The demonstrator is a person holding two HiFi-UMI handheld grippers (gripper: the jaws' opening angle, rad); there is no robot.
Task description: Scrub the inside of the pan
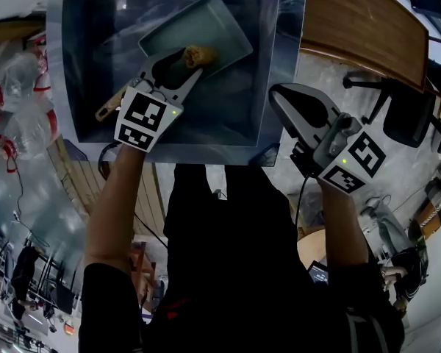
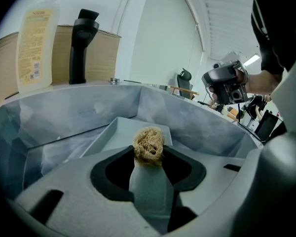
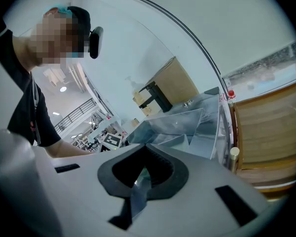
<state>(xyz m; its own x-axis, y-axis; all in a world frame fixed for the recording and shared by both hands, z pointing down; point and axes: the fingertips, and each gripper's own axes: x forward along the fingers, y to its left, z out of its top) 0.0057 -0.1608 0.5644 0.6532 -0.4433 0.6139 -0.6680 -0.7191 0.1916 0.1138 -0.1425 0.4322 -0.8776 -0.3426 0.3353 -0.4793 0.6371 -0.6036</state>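
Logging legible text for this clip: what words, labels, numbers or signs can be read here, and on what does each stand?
Bottle label, behind the basin: printed lines, too small and blurred to read.
Marker cubes on left gripper and right gripper: black-and-white square patterns only, no words.
No other readable text.

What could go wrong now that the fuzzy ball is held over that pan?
The scrubber is pinched only at the tips of the left gripper, so hard pressing might squeeze it out. The pan lies unheld in the basin, and the right gripper, shut and empty, is outside the basin rather than steadying it, so the pan may slide when scrubbed.
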